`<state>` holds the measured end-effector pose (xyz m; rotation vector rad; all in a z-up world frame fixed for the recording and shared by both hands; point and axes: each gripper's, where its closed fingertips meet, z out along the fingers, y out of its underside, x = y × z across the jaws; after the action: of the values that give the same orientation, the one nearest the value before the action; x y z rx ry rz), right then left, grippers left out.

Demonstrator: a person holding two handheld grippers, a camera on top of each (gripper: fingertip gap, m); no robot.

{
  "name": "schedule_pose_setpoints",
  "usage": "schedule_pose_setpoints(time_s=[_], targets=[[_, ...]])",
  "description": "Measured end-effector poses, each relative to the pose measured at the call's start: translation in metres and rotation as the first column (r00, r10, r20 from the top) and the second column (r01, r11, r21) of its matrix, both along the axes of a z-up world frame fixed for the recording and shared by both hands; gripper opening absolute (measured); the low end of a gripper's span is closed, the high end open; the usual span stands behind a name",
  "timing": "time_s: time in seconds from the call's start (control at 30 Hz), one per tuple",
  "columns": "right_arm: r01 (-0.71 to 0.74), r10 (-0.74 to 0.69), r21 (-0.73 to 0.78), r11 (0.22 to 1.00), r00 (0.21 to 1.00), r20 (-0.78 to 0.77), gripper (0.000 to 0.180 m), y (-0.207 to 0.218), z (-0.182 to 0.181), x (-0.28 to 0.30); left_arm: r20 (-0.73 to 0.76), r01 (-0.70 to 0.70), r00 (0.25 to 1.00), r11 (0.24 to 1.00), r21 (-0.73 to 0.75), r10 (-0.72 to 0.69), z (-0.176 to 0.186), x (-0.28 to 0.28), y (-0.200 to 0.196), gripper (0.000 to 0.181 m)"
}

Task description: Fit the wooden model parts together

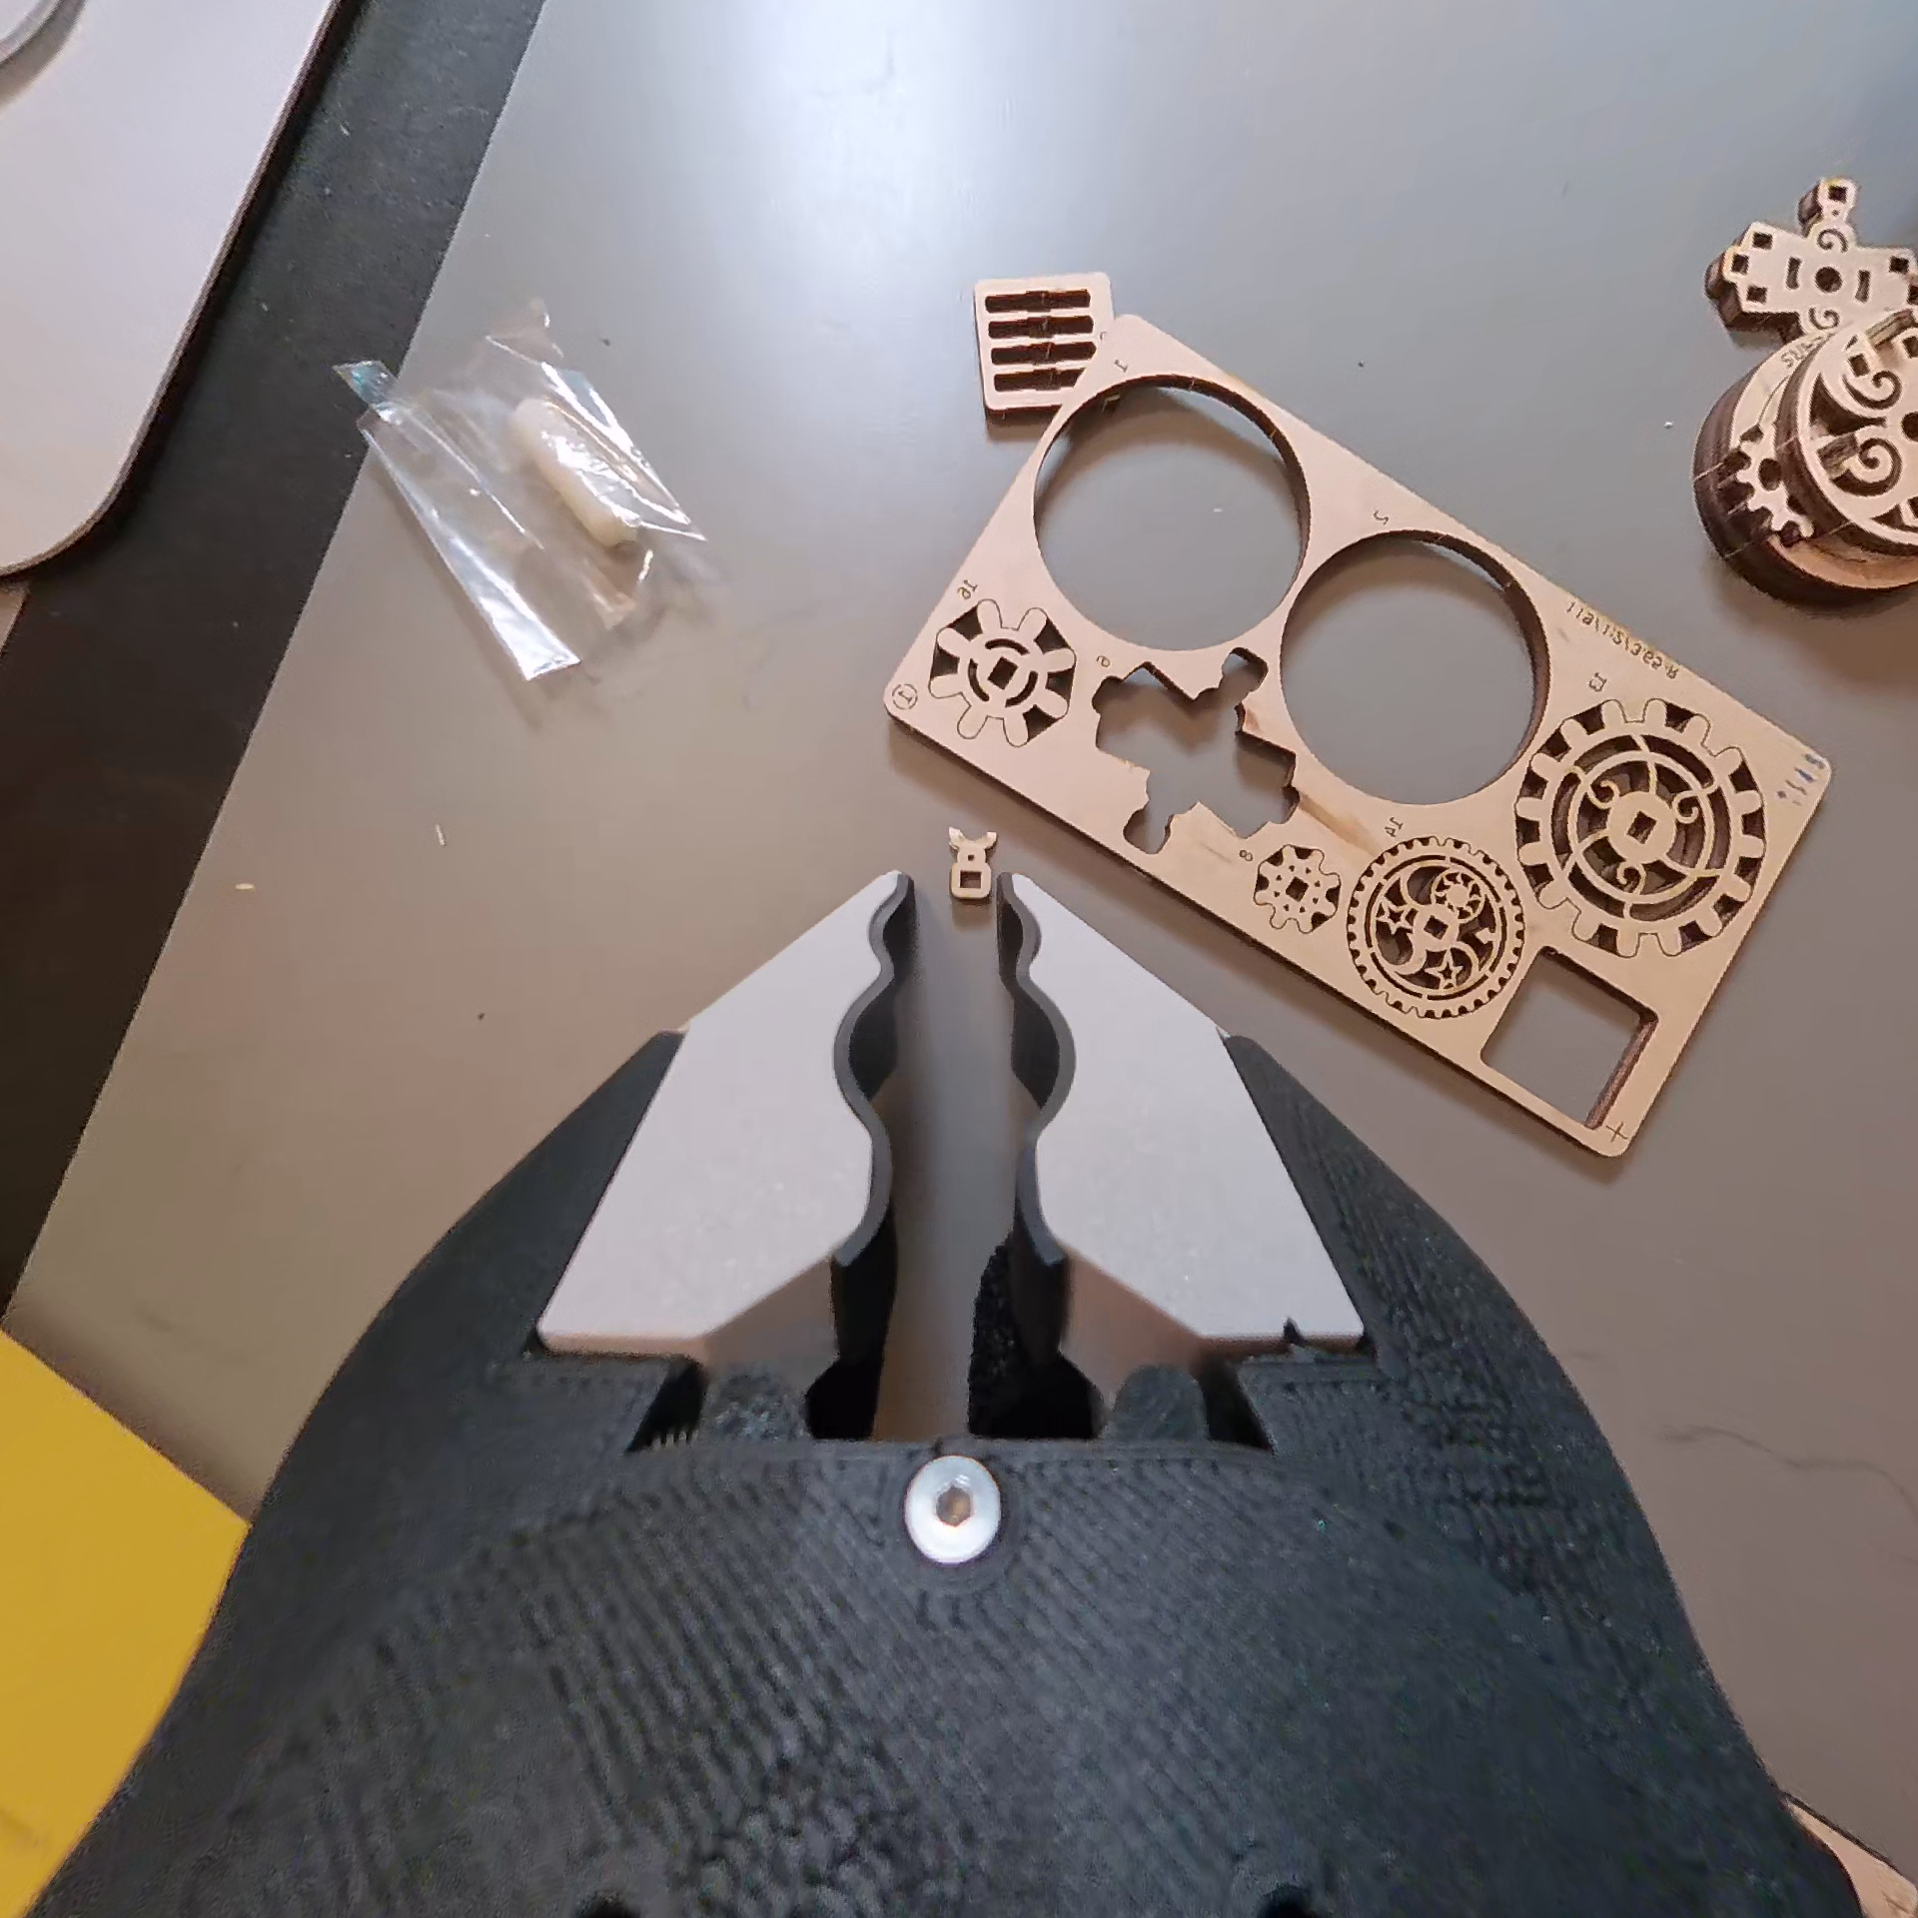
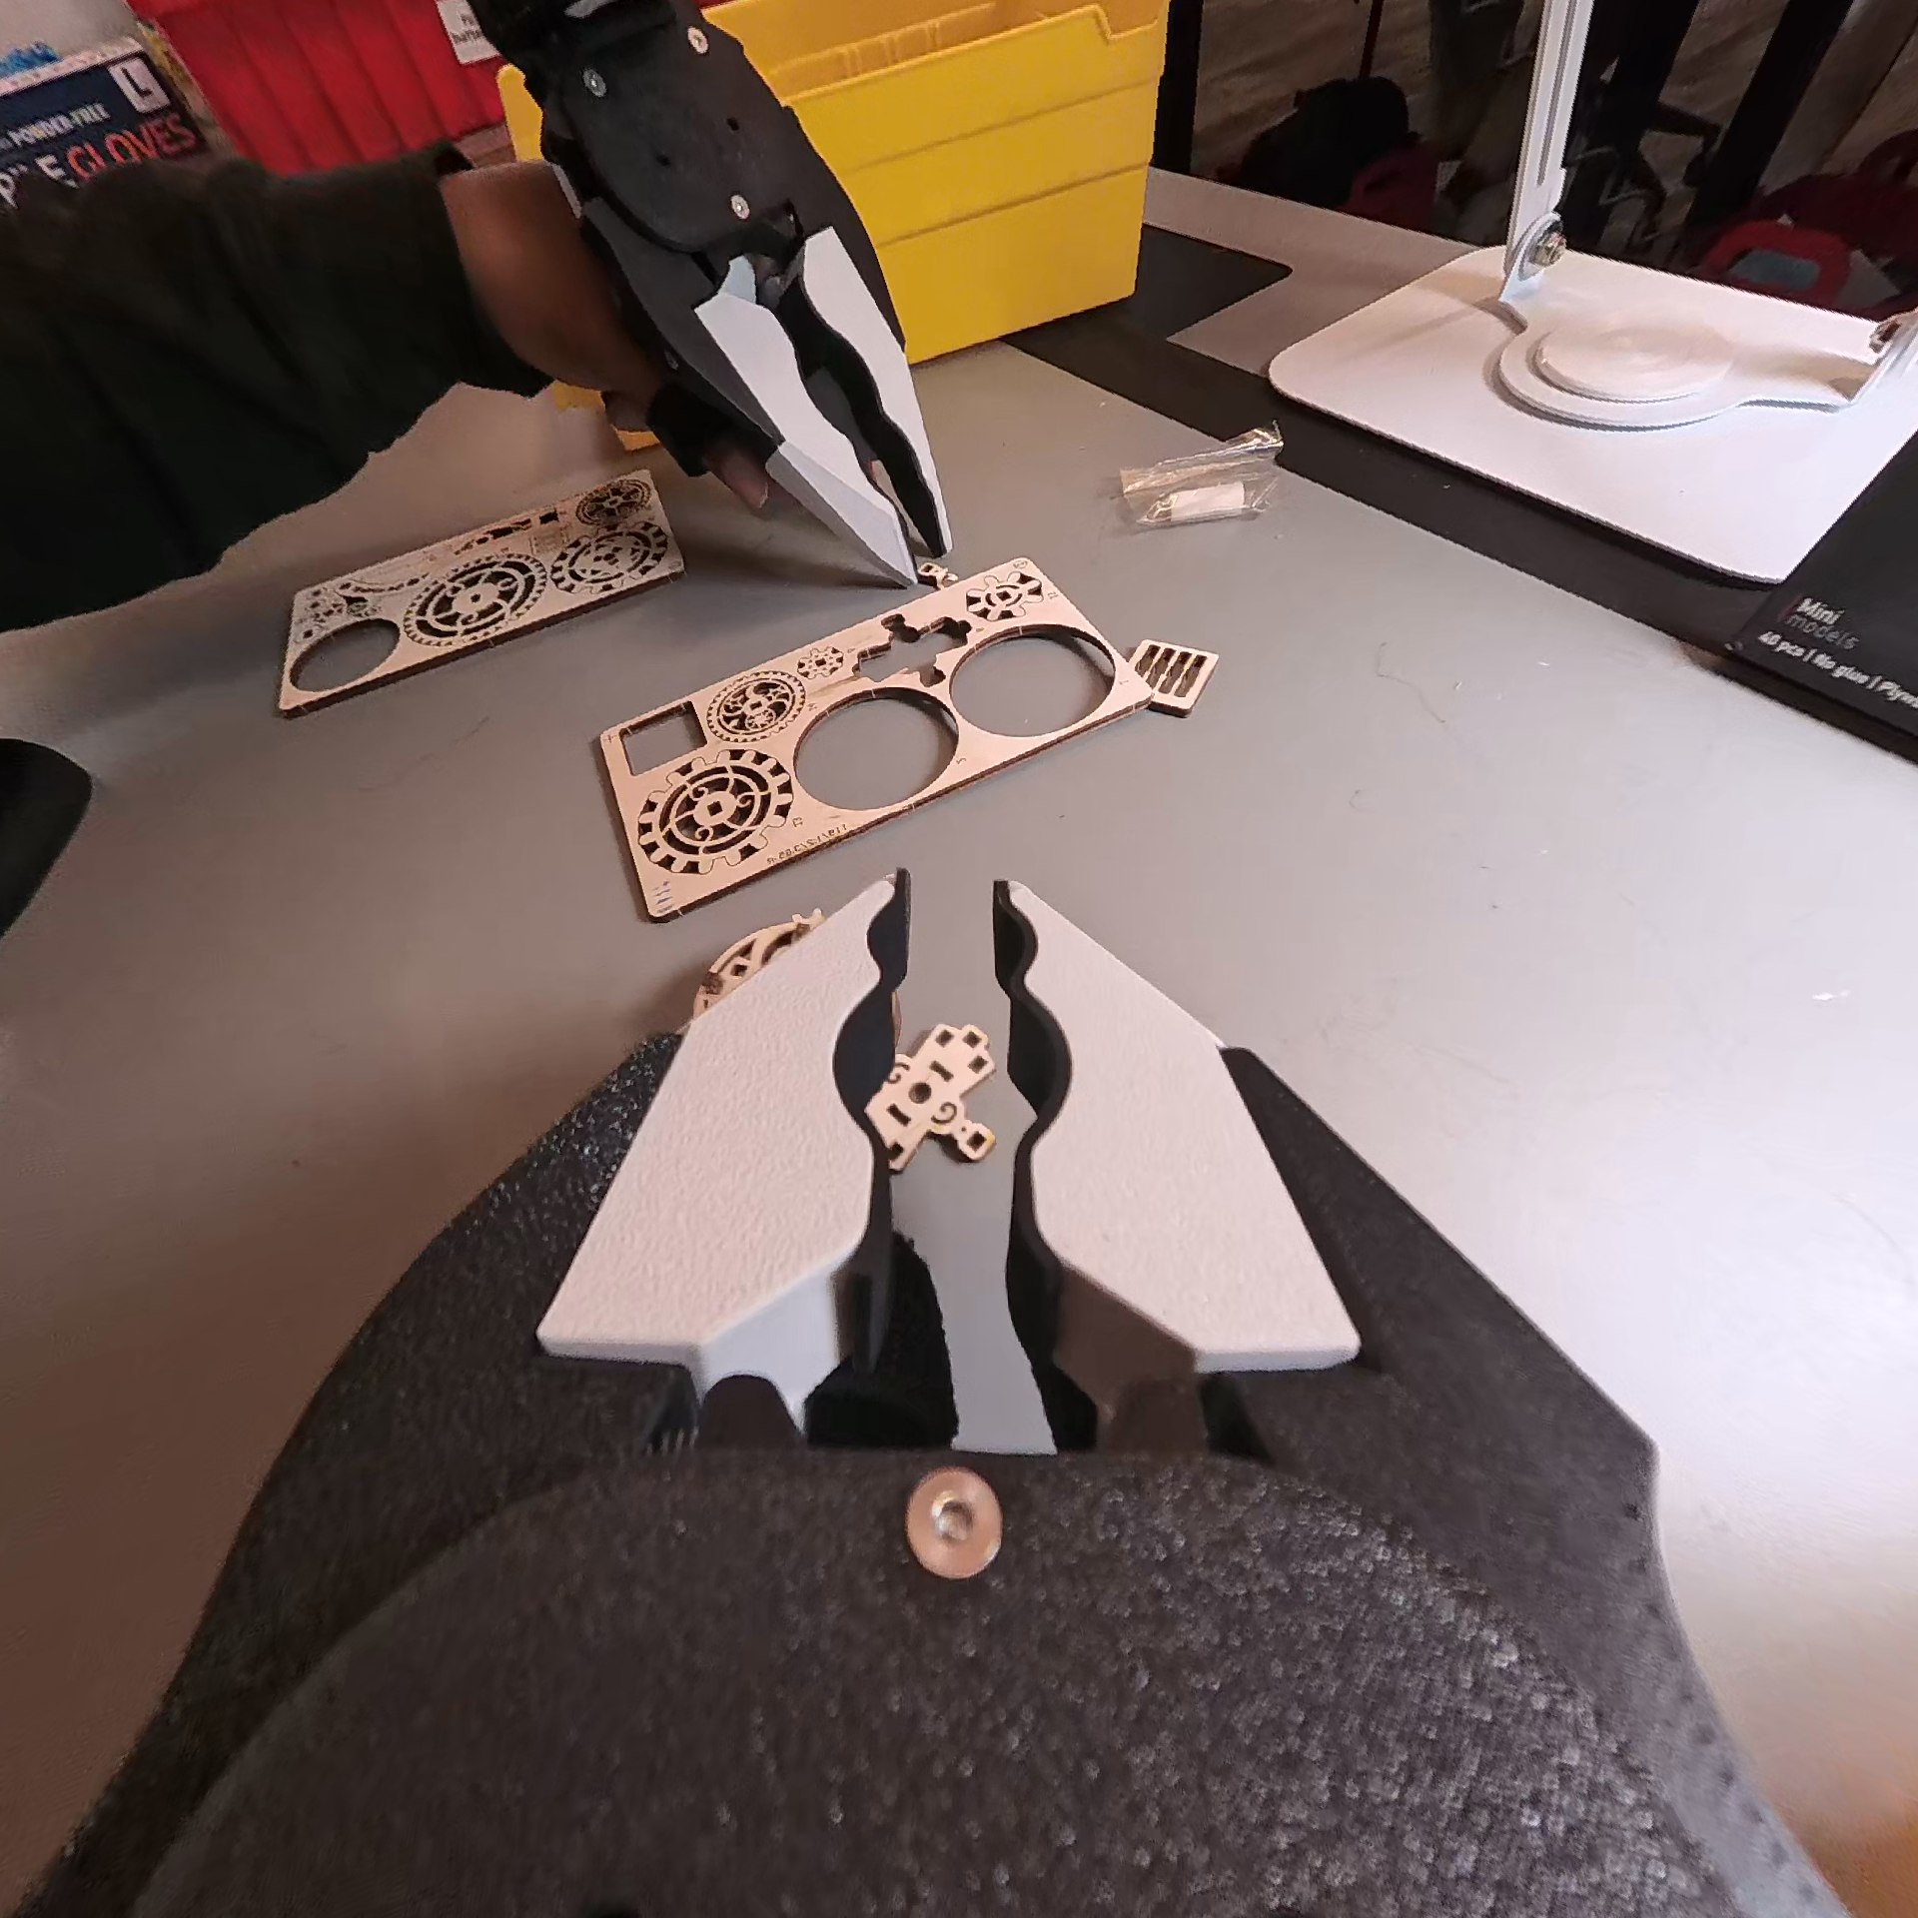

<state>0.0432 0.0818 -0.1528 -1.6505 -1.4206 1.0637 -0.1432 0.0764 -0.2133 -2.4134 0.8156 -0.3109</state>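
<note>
We held the left tongs (image 1: 956, 882) slightly spread, tips low over the surface (image 1: 727, 934), a tiny wooden piece (image 1: 970, 864) lying just between them, near the sheet (image 1: 1349, 747). The right tongs (image 2: 952, 895) were spread, empty, above a cross-shaped part (image 2: 934, 1105).

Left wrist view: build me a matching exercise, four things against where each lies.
Things:
1. tiny wooden piece
2. clear plastic bag
3. small slotted grille piece
4. assembled round model

Places:
A. at the right edge of the view
B. at the far corner of the punched wooden sheet
C. just beyond the tips of the left tool
D. left of the sheet, near the dark strip

Pairs: 1-C, 2-D, 3-B, 4-A
</note>
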Motion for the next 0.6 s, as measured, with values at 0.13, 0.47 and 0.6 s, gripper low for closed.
schedule_pose_setpoints(time_s=[0.13, 0.47, 0.6], targets=[[0.010, -0.010, 0.001, 1.000, 1.000, -0.004, 0.014, 0.003, 0.002, 0.002, 0.023, -0.005, 1.000, 1.000, -0.021, 0.006, 0.000, 0.002, 0.002, 0.008], [-0.088, 0.087, -0.004, 0.996, 0.990, -0.107, 0.015, -0.023, 0.022, -0.007, 0.036, 0.183, 0.975, 0.877, 0.445, -0.221, 0.093, 0.096, -0.037, 0.005], [-0.230, 0.200, -0.108, 0.967, 0.951, -0.234, 0.019, -0.063, 0.044, -0.017, -0.087, 0.244, 0.966, 0.746, 0.619, -0.244, 0.121, 0.142, -0.069, 0.006]])
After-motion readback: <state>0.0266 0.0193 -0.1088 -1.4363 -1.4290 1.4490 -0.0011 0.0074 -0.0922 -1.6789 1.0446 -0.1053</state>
